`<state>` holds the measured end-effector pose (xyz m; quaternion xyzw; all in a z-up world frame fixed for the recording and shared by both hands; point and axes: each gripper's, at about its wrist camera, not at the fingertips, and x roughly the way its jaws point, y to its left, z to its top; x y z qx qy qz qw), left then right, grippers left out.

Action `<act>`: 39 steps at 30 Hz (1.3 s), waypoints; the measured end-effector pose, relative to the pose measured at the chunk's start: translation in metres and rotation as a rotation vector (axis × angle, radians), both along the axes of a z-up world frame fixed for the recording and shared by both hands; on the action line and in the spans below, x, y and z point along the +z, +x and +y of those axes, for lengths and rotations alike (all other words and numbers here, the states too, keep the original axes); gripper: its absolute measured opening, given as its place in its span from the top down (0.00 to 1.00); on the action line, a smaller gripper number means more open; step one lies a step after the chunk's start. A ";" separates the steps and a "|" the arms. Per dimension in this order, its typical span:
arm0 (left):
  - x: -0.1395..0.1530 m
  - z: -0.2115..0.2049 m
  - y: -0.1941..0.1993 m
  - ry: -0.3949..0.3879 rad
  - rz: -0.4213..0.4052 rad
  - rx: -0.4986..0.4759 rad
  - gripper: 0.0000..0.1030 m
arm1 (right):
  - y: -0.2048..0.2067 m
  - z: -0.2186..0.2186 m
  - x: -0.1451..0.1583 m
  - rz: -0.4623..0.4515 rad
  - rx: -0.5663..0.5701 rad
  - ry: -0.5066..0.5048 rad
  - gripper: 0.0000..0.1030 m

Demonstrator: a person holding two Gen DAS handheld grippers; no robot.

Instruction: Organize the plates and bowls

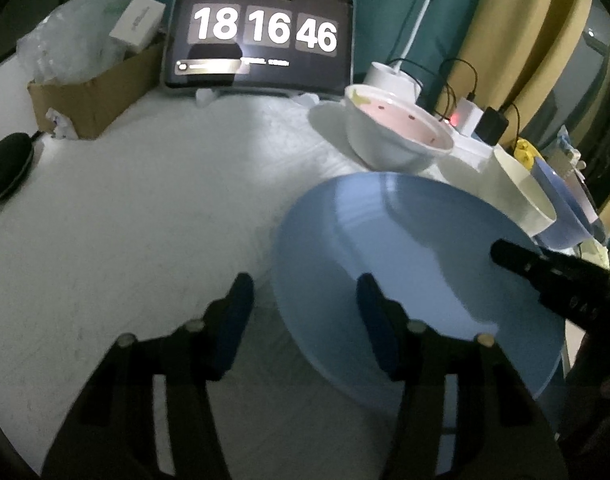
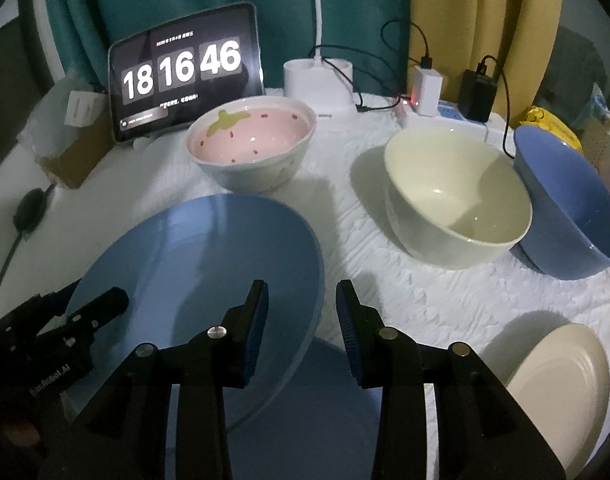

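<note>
Blue plate [image 2: 193,264] raised aslant above white-covered desk [image 1: 145,208], rim between spread fingers of left gripper [image 1: 305,312] and right gripper [image 2: 302,316], strawberry bowl [image 2: 252,148], cream bowl [image 2: 457,204], blue bowl [image 2: 569,204] behind.

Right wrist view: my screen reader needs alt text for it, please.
A round blue plate fills the left foreground, its right rim between the right gripper's open jaws. Behind stand a pink strawberry-patterned bowl, a cream bowl and a blue bowl.

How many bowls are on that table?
3: a pink strawberry-patterned bowl in front of the clock screen, a cream ceramic bowl to its right, and a blue bowl touching it at the far right. More may sit out of view.
</note>
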<state>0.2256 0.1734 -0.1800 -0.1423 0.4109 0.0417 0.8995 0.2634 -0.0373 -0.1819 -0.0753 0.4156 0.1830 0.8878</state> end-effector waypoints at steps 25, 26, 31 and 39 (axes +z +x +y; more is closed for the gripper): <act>0.018 -0.017 -0.021 -0.003 -0.038 -0.051 0.63 | -0.027 -0.014 0.019 -0.046 0.000 -0.003 0.76; 0.019 -0.018 -0.023 -0.001 -0.042 -0.051 0.63 | -0.028 -0.015 0.021 -0.050 -0.001 -0.001 0.76; 0.026 -0.028 -0.030 0.012 -0.059 -0.061 0.63 | -0.036 -0.024 0.029 -0.068 -0.008 0.011 0.76; 0.034 -0.045 -0.043 0.026 -0.076 -0.071 0.63 | -0.050 -0.041 0.037 -0.089 -0.018 0.033 0.76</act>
